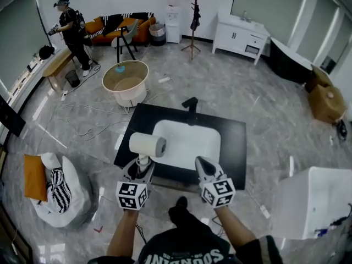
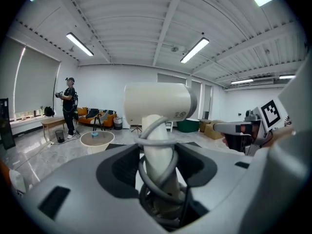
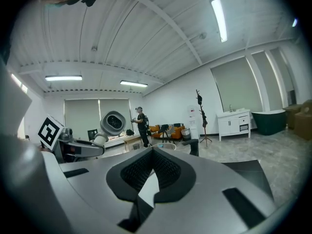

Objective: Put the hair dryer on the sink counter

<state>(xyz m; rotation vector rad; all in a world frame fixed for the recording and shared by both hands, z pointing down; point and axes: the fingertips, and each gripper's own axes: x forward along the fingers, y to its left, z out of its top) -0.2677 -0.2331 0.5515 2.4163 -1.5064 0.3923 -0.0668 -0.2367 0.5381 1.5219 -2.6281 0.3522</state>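
Note:
A cream hair dryer [image 1: 147, 145] stands upright over the front left part of the black sink counter [image 1: 235, 142]. My left gripper [image 1: 140, 169] is shut on its handle. In the left gripper view the hair dryer [image 2: 156, 104] rises from between the jaws of the left gripper [image 2: 158, 167], its grey cord coiled round the handle. The white basin [image 1: 187, 143] and black faucet [image 1: 191, 106] lie just beyond. My right gripper [image 1: 204, 167] hovers at the counter's front edge, to the right of the dryer. The right gripper [image 3: 150, 177] is shut with nothing in it. From that side the hair dryer [image 3: 113, 122] shows at the left.
A round low table [image 1: 126, 81] stands behind the counter, with cables on the floor near it. A person [image 1: 71, 29] stands at the far left by a bench. A white box [image 1: 313, 202] is at the right and a beanbag [image 1: 60, 188] at the left.

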